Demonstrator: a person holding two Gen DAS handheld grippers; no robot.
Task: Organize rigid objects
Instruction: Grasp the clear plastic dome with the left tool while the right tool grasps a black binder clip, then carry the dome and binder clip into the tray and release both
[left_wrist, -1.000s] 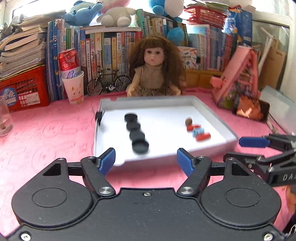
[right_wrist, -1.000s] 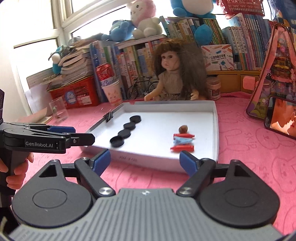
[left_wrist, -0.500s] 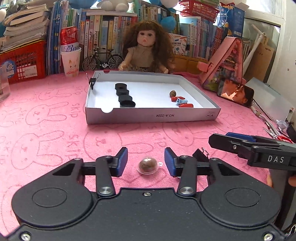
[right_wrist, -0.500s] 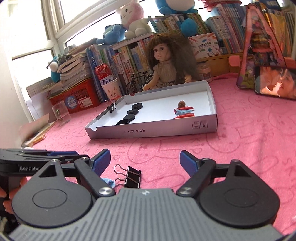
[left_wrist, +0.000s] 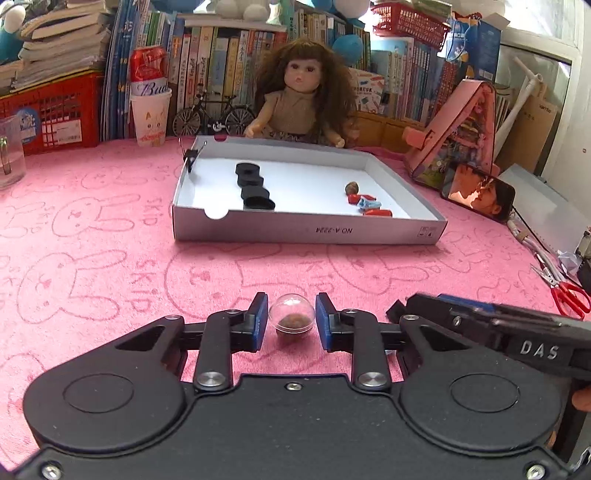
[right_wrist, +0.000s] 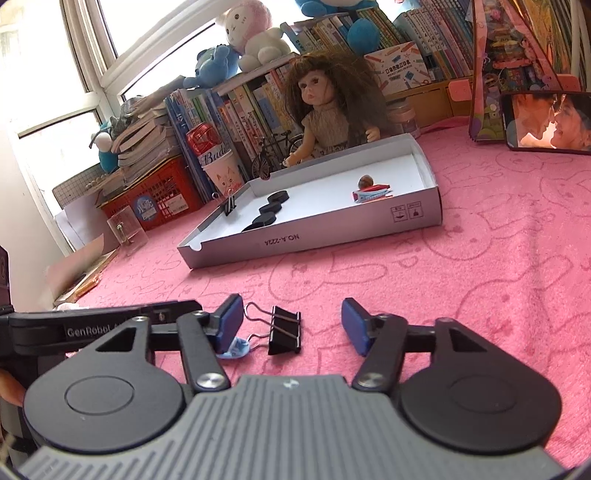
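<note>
A clear dome with a brown bead inside (left_wrist: 291, 314) lies on the pink cloth between the blue pads of my left gripper (left_wrist: 291, 322), which stands open around it with small gaps on both sides. My right gripper (right_wrist: 291, 326) is open around a black binder clip (right_wrist: 283, 329) on the cloth; a small light-blue piece (right_wrist: 233, 349) lies by its left pad. The white shallow box (left_wrist: 306, 230) (right_wrist: 314, 240) holds several black discs (left_wrist: 251, 186), a brown bead (left_wrist: 351, 187) and red and blue clips (left_wrist: 369, 205). A binder clip (left_wrist: 190, 158) grips the box's left wall.
A doll (left_wrist: 301, 96), a toy bicycle (left_wrist: 214, 118), a paper cup with a can (left_wrist: 151, 110), a red crate (left_wrist: 48, 114) and books line the back. A pink toy house (left_wrist: 454, 136) and a phone (left_wrist: 480, 194) stand at right. Red scissors (left_wrist: 569, 295) lie by the right edge.
Both grippers have dropped from above the box to the cloth in front of it. My left jaws have narrowed around the dome; my right gripper has come around the binder clip.
</note>
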